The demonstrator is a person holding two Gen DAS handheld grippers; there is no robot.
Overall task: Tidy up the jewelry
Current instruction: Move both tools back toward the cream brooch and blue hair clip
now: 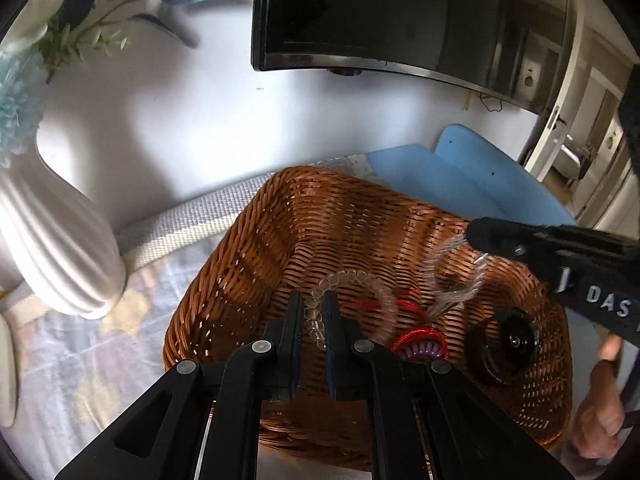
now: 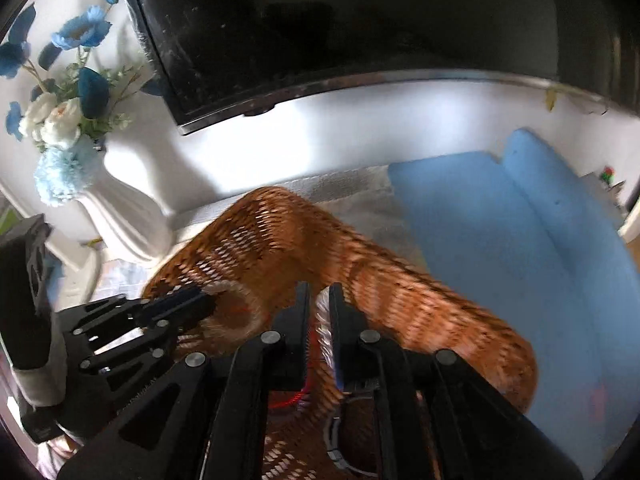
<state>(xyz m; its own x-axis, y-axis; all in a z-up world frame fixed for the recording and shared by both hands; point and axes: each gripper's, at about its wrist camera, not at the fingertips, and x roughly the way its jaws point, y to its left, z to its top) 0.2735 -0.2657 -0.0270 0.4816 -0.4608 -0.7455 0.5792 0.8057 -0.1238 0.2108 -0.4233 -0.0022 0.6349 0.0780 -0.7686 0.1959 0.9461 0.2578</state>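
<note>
A brown wicker basket (image 1: 320,216) (image 2: 420,300) fills the middle of both views. My left gripper (image 1: 313,300) is over its inside, shut on a clear bead bracelet (image 1: 352,276) that loops out to the right of the fingers. My right gripper (image 1: 476,236) comes in from the right above the basket, shut on a second pale, clear bracelet (image 1: 482,276) that dangles below its tip. In the right wrist view that bracelet (image 2: 324,328) shows as a whitish blur between the right gripper (image 2: 320,292) fingers, and the left gripper (image 2: 208,302) reaches in from the left.
On the basket floor lie a red cord with purple beads (image 1: 420,344) and a black round object (image 1: 508,344). A white ribbed vase (image 1: 52,248) (image 2: 120,220) with blue flowers stands left. A dark screen (image 1: 400,20) hangs behind. Blue foam (image 1: 460,184) (image 2: 500,240) lies right. A hand (image 1: 600,412) shows at right.
</note>
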